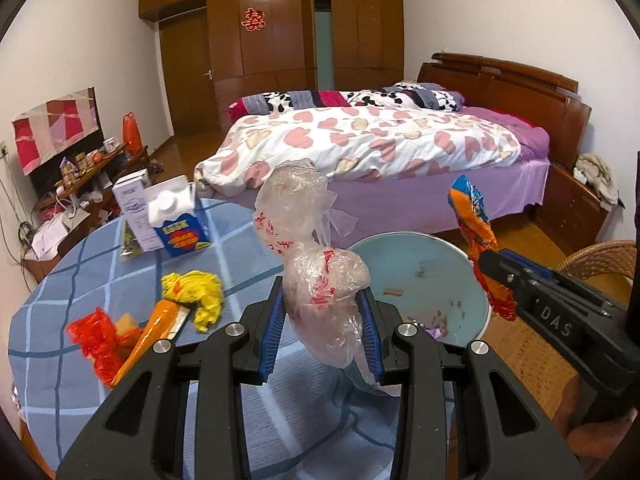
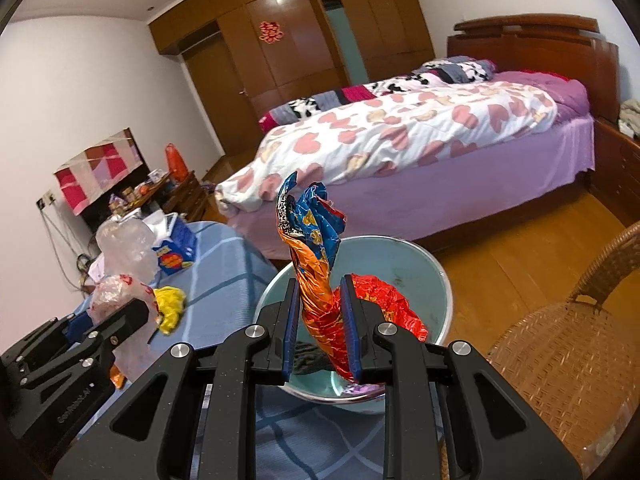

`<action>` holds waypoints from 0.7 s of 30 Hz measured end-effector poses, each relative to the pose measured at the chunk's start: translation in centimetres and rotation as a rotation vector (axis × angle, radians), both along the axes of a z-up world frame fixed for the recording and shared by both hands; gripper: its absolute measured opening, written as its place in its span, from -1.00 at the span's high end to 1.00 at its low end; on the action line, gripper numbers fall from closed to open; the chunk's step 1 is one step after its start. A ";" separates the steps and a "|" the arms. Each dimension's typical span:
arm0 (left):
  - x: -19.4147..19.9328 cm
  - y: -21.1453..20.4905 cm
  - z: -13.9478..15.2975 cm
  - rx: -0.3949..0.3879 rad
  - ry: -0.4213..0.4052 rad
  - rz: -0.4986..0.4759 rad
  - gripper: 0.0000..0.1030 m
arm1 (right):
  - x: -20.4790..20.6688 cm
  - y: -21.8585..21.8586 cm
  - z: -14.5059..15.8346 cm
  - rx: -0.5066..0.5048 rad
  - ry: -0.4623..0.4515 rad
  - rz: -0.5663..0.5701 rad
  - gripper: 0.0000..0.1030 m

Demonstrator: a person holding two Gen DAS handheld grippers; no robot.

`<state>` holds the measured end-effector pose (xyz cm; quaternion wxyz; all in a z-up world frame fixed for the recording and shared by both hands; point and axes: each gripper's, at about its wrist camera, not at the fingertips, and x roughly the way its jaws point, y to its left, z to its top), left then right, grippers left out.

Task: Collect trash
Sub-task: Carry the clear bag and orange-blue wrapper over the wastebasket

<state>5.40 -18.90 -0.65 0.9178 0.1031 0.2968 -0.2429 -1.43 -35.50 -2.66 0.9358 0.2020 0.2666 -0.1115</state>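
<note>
My left gripper (image 1: pixel 322 312) is shut on a crumpled clear plastic bag (image 1: pixel 308 240) with red print, held above the table edge beside the light blue trash bin (image 1: pixel 476 272). My right gripper (image 2: pixel 320 320) is shut on a crinkled orange, red and blue foil snack wrapper (image 2: pixel 316 248), held over the bin (image 2: pixel 436 280). The right gripper and wrapper (image 1: pixel 474 224) also show in the left wrist view, at the bin's right rim. The left gripper with the bag (image 2: pixel 120 268) shows at the left of the right wrist view. The bin holds a few scraps.
On the blue checked tablecloth (image 1: pixel 60 320) lie a yellow crumpled bag (image 1: pixel 196 292), an orange wrapper (image 1: pixel 152 328), red cellophane (image 1: pixel 96 340) and two cartons (image 1: pixel 176 216). A bed (image 1: pixel 380 148) stands behind, a wicker chair (image 2: pixel 568 352) to the right, a cluttered sideboard (image 1: pixel 80 184) at left.
</note>
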 end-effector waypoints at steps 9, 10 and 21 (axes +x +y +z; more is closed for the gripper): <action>0.9 -3.4 -1.3 0.033 0.008 -0.022 0.33 | 0.4 -2.3 -2.0 0.036 0.041 -0.075 0.59; 1.0 -3.8 -1.5 0.038 0.010 -0.026 0.33 | 0.6 -2.6 -2.4 0.045 0.049 -0.084 0.59; 2.4 -6.8 -3.5 0.078 0.036 -0.030 0.33 | 2.5 -4.7 -4.9 0.140 0.100 -0.124 0.58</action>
